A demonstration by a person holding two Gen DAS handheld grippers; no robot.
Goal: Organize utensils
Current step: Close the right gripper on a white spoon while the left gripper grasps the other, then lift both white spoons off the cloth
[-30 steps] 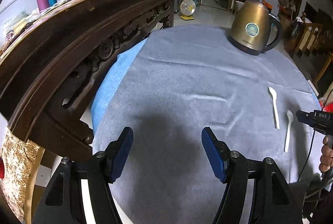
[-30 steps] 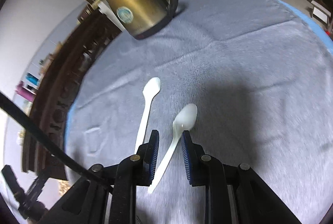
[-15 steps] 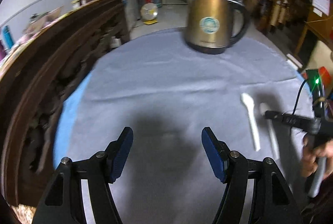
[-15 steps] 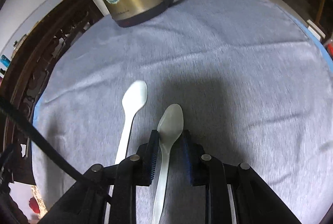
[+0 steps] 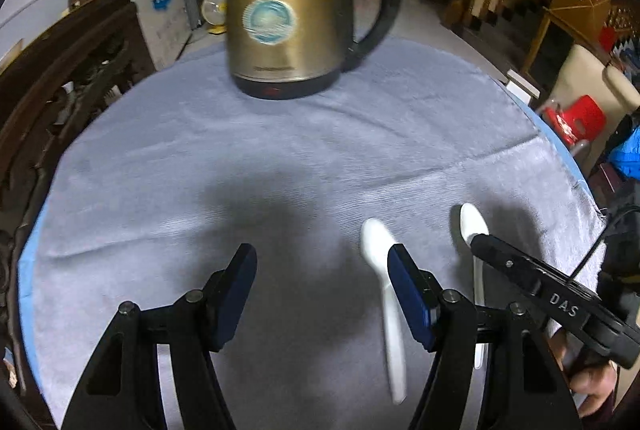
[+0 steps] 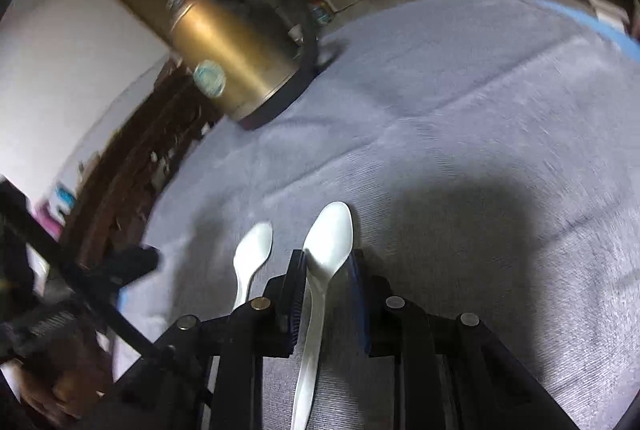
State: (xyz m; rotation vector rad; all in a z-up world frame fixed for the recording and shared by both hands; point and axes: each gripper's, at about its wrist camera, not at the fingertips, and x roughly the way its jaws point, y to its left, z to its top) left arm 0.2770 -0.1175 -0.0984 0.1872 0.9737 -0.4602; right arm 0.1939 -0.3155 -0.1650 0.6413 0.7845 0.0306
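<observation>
Two white plastic spoons lie on a grey cloth [image 5: 280,170]. In the left wrist view the left spoon [image 5: 384,286] lies just right of my open left gripper [image 5: 320,270], partly behind its right finger. The right spoon [image 5: 474,230] lies under my right gripper [image 5: 478,242]. In the right wrist view my right gripper [image 6: 326,262] has its jaws nearly closed around the neck of the right spoon [image 6: 330,238]. The spoon appears lifted and tilted. The left spoon [image 6: 252,254] lies on the cloth beside it.
A brass electric kettle [image 5: 292,10] with a black handle stands at the far side of the round table; it also shows in the right wrist view [image 6: 236,62]. A dark carved wooden cabinet [image 5: 52,82] borders the left edge. A red stool [image 5: 572,118] stands beyond the right edge.
My left gripper swung right and came close beside the left spoon. My right gripper closed on the right spoon's neck and tipped it up.
</observation>
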